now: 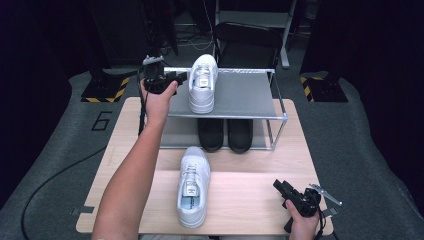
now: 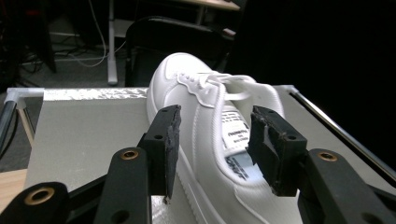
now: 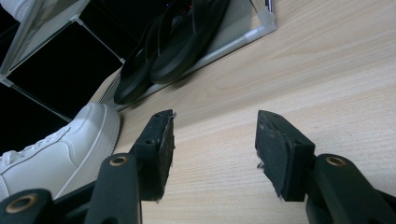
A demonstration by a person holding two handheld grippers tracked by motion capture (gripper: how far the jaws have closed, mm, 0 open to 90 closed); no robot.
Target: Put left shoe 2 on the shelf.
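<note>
In the high view, a white sneaker (image 1: 203,83) stands on the top shelf of a metal shoe rack (image 1: 250,95), toe pointing away from the person, and the left gripper (image 1: 176,78) is held just beside its heel end; the hand covers most of the gripper, so the jaws are hard to read there. A second white sneaker (image 1: 194,186) lies on the wooden table (image 1: 250,195) in front of the rack, and a pair of black shoes (image 1: 225,135) sits half hidden in shadow under the top shelf. The right gripper (image 1: 281,187) rests near the table's right front corner, well apart from both sneakers. In the left gripper view, the jaws stand wide open just behind the shelf sneaker (image 2: 210,140), holding nothing; its heel is partly covered by the right-hand jaw. In the right gripper view, the jaws are open over bare wood, the table sneaker (image 3: 56,149) cut off at the left edge.
</note>
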